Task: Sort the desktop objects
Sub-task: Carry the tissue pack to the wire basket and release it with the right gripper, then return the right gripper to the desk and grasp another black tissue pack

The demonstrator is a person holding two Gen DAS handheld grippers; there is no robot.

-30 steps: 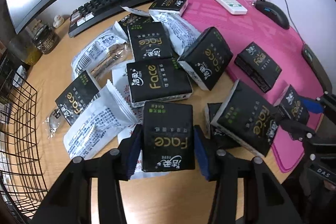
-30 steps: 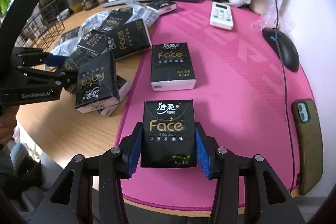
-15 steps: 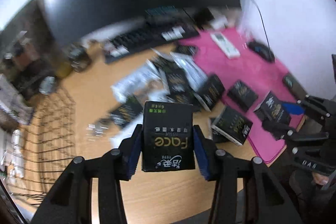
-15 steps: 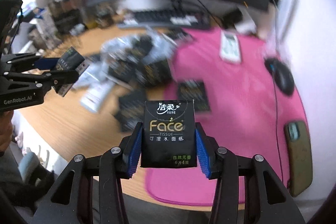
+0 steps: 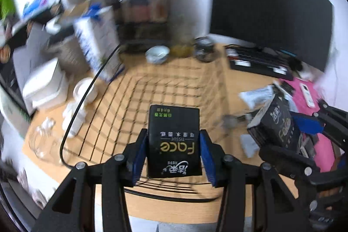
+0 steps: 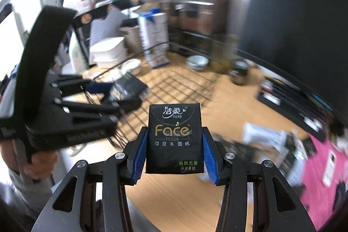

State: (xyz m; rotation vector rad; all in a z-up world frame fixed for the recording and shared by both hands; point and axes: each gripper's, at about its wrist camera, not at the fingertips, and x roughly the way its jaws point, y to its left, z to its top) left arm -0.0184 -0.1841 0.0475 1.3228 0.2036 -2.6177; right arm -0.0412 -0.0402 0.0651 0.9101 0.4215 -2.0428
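My left gripper (image 5: 174, 153) is shut on a black Face tissue pack (image 5: 174, 140) and holds it above the near part of a black wire basket (image 5: 134, 88) on the wooden desk. My right gripper (image 6: 174, 151) is shut on a second black Face tissue pack (image 6: 174, 140), held in the air to the right of the basket (image 6: 184, 84). The right gripper with its pack (image 5: 276, 123) shows at the right of the left wrist view. The left gripper with its pack (image 6: 128, 85) shows over the basket in the right wrist view.
More tissue packs and white wrappers (image 6: 263, 136) lie on the desk beside a pink mat (image 6: 326, 166). A keyboard (image 5: 258, 62) and monitor (image 5: 267, 5) stand at the back right. A milk carton (image 5: 97, 47), bowl (image 5: 156, 53), jars and white containers (image 5: 43, 84) surround the basket.
Both grippers have swung left, away from the pile and pink mat, each still gripping its tissue pack. The wire basket now lies in front of them.
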